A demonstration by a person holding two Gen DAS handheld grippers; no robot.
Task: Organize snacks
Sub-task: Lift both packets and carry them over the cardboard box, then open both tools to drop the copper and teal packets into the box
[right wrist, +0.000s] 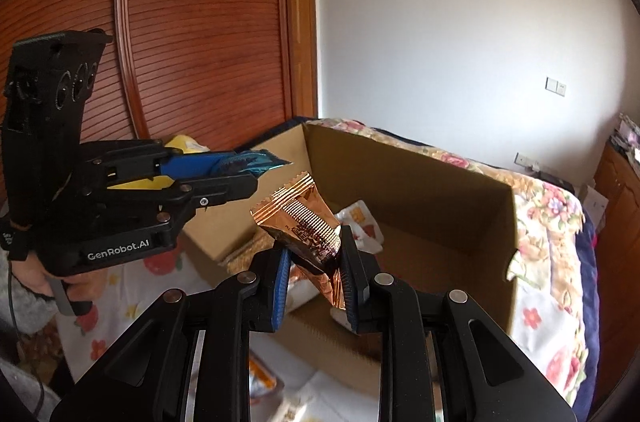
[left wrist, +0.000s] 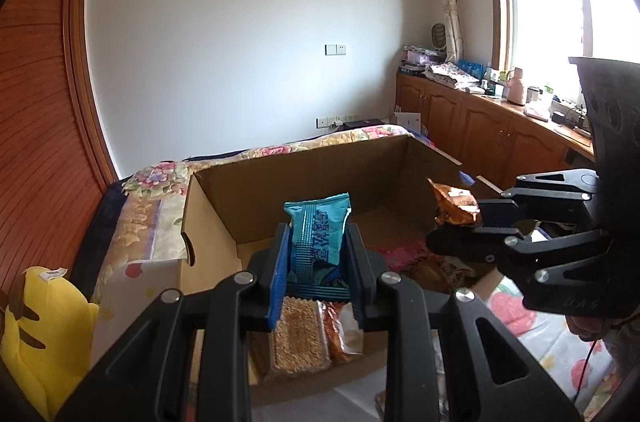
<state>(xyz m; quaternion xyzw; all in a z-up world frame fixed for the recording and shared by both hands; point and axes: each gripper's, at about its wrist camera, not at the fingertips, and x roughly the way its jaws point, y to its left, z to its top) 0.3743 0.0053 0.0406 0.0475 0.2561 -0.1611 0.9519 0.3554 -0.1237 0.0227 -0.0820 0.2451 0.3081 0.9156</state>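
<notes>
Over the bed, above the box: both hand-held grippers were raised, each with a snack.
Left gripper (left wrist: pixel 316 262): jaws narrow, clamped on the teal packet (left wrist: pixel 318 232), which stood upright between the blue pads.
Right gripper (right wrist: pixel 314 262): jaws nearly together, pinching the copper foil packet (right wrist: pixel 304 222) low on its body, top flaring upward at a tilt.
Cardboard box (left wrist: pixel 288 190): open-topped, resting on the floral bedspread (left wrist: pixel 140 222); flaps folded out.
Box contents: a clear-wrapped grain bar (left wrist: pixel 298 334) and an orange-brown packet (left wrist: pixel 338 334) lay side by side near the front wall; a pink wrapper (left wrist: pixel 400 250) lay further in.
Step in hand (judged): carrying both packets to the box for placing.
Method, approach: bringing each packet over a bare patch of the box floor before lowering would have avoided stacking on what lay there.
Method, spacing: the grippers stood near each other; releasing one at a time would have kept the fingers from clashing.
Method, release: lowering close to the floor, then opening, would have kept the light foil from tumbling.
Teal packet, appearance: glossy, crimped ends, white lettering.
Copper packet, appearance: crinkled, reflective, serrated seal.
</notes>
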